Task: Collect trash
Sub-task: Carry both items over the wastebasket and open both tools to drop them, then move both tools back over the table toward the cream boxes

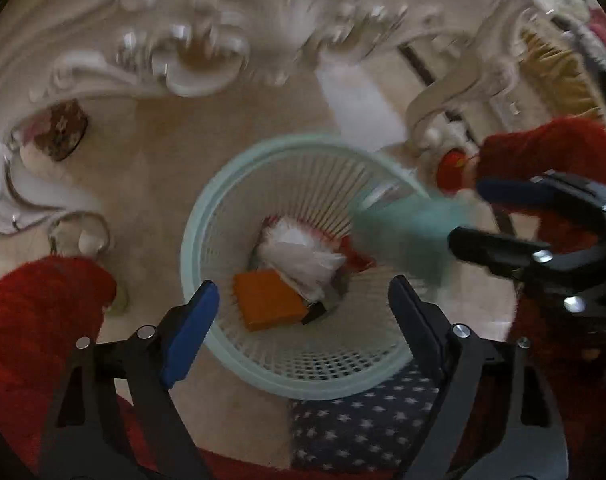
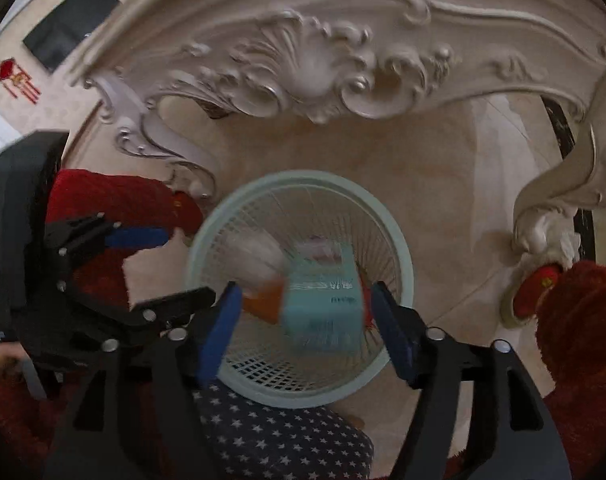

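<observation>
A pale green mesh waste basket stands on the beige floor; it also shows in the right wrist view. Inside lie an orange box and crumpled white paper. My left gripper is open and empty above the basket. My right gripper is open; a teal box, blurred, is between its fingers without touching them, over the basket mouth. In the left wrist view the teal box is a blur beside the right gripper.
An ornate white carved table arches over the floor behind the basket, with a curled leg at the right. A navy star-patterned slipper is just below the basket. Red fuzzy sleeves flank both views.
</observation>
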{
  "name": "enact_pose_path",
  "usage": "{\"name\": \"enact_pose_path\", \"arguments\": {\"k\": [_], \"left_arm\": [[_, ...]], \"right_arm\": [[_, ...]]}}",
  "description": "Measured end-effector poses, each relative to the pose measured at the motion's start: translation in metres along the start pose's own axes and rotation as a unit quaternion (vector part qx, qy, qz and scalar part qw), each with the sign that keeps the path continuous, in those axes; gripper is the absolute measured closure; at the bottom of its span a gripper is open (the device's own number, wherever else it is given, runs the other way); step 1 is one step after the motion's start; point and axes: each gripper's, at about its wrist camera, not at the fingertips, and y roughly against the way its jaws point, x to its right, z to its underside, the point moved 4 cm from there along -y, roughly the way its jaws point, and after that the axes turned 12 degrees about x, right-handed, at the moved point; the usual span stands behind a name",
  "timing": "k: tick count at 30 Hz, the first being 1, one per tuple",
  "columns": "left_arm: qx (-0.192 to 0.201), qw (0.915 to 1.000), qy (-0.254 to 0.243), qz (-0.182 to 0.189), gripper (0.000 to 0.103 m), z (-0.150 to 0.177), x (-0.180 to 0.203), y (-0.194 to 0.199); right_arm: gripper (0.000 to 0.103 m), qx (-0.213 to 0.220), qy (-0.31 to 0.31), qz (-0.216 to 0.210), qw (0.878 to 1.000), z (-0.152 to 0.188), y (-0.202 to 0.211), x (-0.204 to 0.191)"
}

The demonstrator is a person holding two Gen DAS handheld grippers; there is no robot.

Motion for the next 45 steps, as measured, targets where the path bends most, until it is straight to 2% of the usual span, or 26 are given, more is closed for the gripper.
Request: {"name": "enact_pose_path", "arguments": {"k": [2,9,13,19,21,24,28,30,32,34,36,37,39,42,43,45], "left_arm": [[-0.021,0.9996,0.019,0.005,0.018,0.01,-0.005,-0.011],[-0.024,0.9984,0.051,0.004,0.018,0.02,-0.02,-0.013],[-0.041,0.9985,0.036,-0.005,0.018,0.023,-0.016,-0.02],[-0.033,0.9992,0.004,-0.02,0.018,0.022,-0.006,-0.017],[-0.021,0.9994,-0.002,-0.026,0.018,0.021,-0.005,-0.011],[0.023,0.9991,-0.002,-0.035,0.018,0.015,-0.007,0.009],[0.099,0.9941,0.012,-0.042,0.018,-0.001,-0.013,0.053],[0.136,0.9895,0.012,-0.046,0.018,-0.016,-0.017,0.083],[0.182,0.9815,-0.002,-0.061,0.018,-0.039,-0.021,0.115],[0.219,0.9713,-0.023,-0.089,0.018,-0.068,-0.025,0.142],[0.261,0.9581,-0.04,-0.11,0.018,-0.107,-0.032,0.165],[0.273,0.9532,-0.041,-0.123,0.018,-0.128,-0.037,0.172],[0.278,0.9509,-0.033,-0.131,0.018,-0.165,-0.046,0.174],[0.274,0.9576,-0.002,-0.089,0.018,-0.214,-0.062,0.165],[0.281,0.9554,0.008,-0.092,0.018,-0.234,-0.069,0.161],[0.289,0.9496,0.011,-0.121,0.018,-0.261,-0.08,0.151]], "right_arm": [[0.035,-0.001,-0.005,0.005,1.0,0.005,-0.003,0.001],[0.035,-0.008,-0.039,0.011,0.999,0.023,-0.002,0.016],[0.035,-0.008,-0.038,0.017,0.999,0.025,-0.002,0.016],[0.035,0.005,-0.027,0.023,0.999,0.025,0.004,0.014],[0.035,0.029,-0.02,0.024,0.999,0.021,0.014,0.012],[0.035,0.088,-0.01,0.02,0.996,0.013,0.04,0.007],[0.035,0.161,-0.01,-0.002,0.987,-0.001,0.079,0.005],[0.035,0.185,-0.006,-0.007,0.983,-0.012,0.095,0.005],[0.035,0.221,0.013,0.001,0.975,-0.036,0.116,0.004],[0.035,0.249,0.031,0.012,0.968,-0.06,0.131,0.003],[0.028,0.275,0.048,0.025,0.96,-0.089,0.141,0.003],[0.028,0.286,0.057,0.031,0.956,-0.104,0.144,0.004],[0.028,0.307,0.078,0.052,0.947,-0.137,0.147,0.005],[0.028,0.321,0.095,0.069,0.94,-0.184,0.139,0.008],[0.028,0.321,0.097,0.071,0.94,-0.202,0.132,0.011],[0.028,0.311,0.097,0.072,0.943,-0.229,0.117,0.018]]}}
